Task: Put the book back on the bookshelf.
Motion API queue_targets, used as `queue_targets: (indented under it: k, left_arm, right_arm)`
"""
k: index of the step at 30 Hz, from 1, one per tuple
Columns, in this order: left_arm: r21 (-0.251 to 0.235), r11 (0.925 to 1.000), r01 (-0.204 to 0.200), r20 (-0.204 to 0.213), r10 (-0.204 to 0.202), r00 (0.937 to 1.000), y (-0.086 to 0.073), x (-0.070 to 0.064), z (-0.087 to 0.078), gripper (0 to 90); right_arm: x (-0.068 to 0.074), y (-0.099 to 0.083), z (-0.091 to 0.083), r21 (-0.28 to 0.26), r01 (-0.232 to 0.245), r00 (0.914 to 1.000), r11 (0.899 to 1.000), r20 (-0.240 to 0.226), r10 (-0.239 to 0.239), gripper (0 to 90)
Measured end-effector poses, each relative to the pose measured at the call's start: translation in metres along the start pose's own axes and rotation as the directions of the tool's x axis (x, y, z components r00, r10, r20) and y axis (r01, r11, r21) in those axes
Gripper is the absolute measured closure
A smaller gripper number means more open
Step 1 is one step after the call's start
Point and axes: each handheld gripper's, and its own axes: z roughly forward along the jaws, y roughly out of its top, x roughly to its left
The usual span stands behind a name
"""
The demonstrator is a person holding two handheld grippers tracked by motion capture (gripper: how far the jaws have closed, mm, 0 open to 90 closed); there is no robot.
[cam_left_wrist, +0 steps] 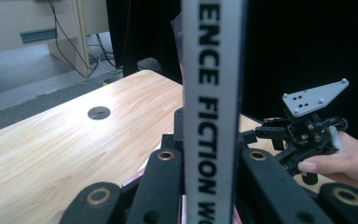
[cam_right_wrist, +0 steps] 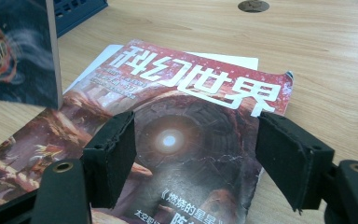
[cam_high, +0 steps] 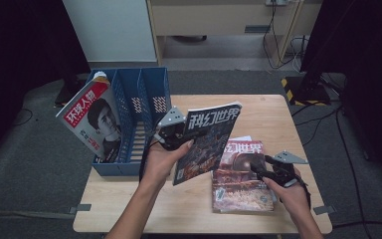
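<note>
My left gripper is shut on the spine of a dark magazine and holds it upright and tilted above the table. In the left gripper view its white spine stands clamped between the jaws of my left gripper. A red magazine lies flat on the table on top of other magazines. My right gripper hovers over its right side, open. In the right gripper view the red cover lies between and below the spread pads of my right gripper.
A blue file rack stands at the table's left end, with a red-and-white magazine leaning in its left slot. The wooden table has a cable hole. The other gripper and its hand are at right.
</note>
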Motion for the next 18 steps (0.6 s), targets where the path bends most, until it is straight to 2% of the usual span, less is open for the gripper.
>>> queue_targets:
  k: [6,18]
  left_arm:
    - [-0.009,1.0000,-0.001,-0.008,0.001,1.0000,0.004,0.000,-0.006,82.5]
    - [-0.075,0.9972,-0.004,-0.037,0.001,0.9993,0.019,0.000,-0.036,82.4]
  right_arm:
    - [-0.001,0.000,0.000,0.006,0.001,1.0000,1.000,0.003,-0.001,29.1]
    - [-0.002,-0.002,0.000,0.016,0.002,0.9999,1.000,0.015,-0.002,29.1]
